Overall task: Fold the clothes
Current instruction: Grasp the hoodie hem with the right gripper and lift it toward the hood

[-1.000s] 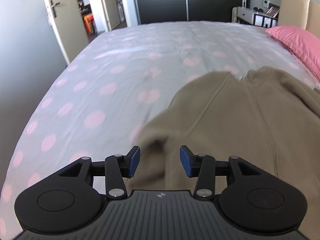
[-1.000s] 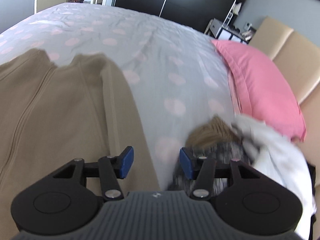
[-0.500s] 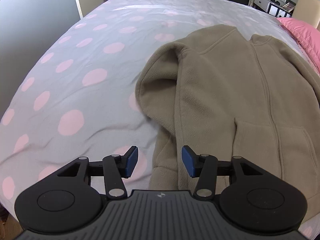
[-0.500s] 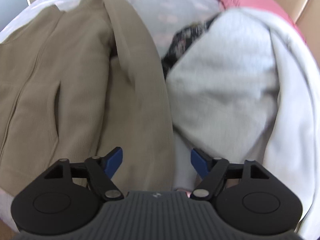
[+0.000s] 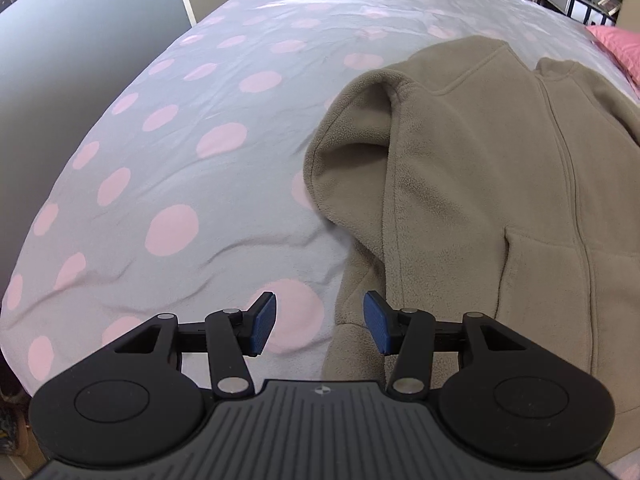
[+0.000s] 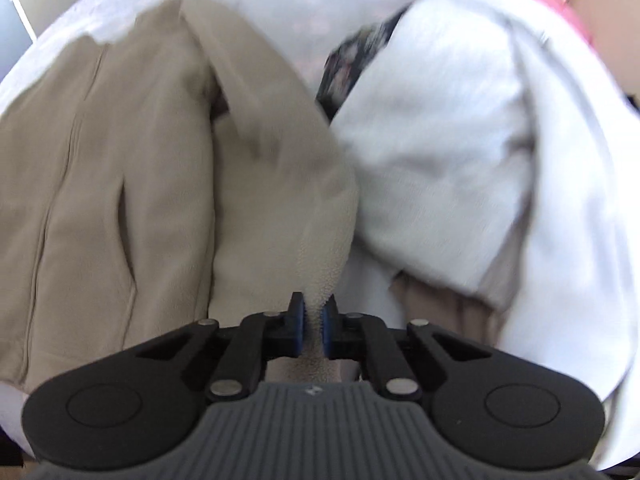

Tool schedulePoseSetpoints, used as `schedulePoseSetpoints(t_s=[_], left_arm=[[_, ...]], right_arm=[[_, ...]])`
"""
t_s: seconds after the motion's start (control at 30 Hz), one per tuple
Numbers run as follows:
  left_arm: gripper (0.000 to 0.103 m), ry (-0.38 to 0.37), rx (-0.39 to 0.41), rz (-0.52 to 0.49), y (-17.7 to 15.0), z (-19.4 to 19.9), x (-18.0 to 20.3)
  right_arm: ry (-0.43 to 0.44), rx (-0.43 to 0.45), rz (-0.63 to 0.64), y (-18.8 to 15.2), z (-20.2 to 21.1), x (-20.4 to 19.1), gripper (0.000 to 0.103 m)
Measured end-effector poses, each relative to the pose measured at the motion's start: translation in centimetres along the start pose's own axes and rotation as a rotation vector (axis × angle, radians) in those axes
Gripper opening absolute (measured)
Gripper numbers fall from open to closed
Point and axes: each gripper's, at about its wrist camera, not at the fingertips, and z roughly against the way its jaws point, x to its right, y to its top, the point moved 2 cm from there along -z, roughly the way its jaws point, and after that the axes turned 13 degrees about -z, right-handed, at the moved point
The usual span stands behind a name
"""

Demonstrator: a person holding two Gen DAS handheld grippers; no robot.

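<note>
A tan fleece zip jacket (image 5: 480, 200) lies front up on the dotted bedspread (image 5: 180, 160), its left sleeve folded in against the body. My left gripper (image 5: 318, 324) hovers open over the jacket's lower left edge; the fleece edge sits just inside the right pad and nothing is pinched. In the right wrist view the jacket's other sleeve (image 6: 288, 168) runs down to my right gripper (image 6: 314, 320), which is shut on the fleece cuff. The jacket body (image 6: 120, 160) spreads to the left of it.
A rumpled white garment (image 6: 440, 140) lies right of the held sleeve, with a dark patterned cloth (image 6: 352, 64) behind it. A pink pillow (image 5: 616, 44) sits at the head of the bed. The grey wall and bed edge are at the left.
The right gripper's jaws, wide open half a second ago, have closed on the end of the tan sleeve. The left gripper first swung down over the jacket's left side and has since held still.
</note>
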Motion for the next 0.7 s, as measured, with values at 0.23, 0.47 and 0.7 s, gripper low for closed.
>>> schedulePoseSetpoints(t_s=[0.23, 0.47, 0.7], left_arm=[[0.046, 0.015, -0.01, -0.01, 1.1, -1.3, -0.2], [0.046, 0.032, -0.028, -0.015, 2.3, -2.3, -0.6], [0.046, 0.026, 0.011, -0.021, 2.9, -2.5, -2.0]], right_arm=[[-0.133, 0.243, 0.059, 9.5, 9.2, 0.0, 0.008], [-0.385, 0.373, 0.04, 20.5, 12.4, 3.0, 0.008], [-0.486, 0.325, -0.067, 24.0, 4.8, 8.2, 0.008]])
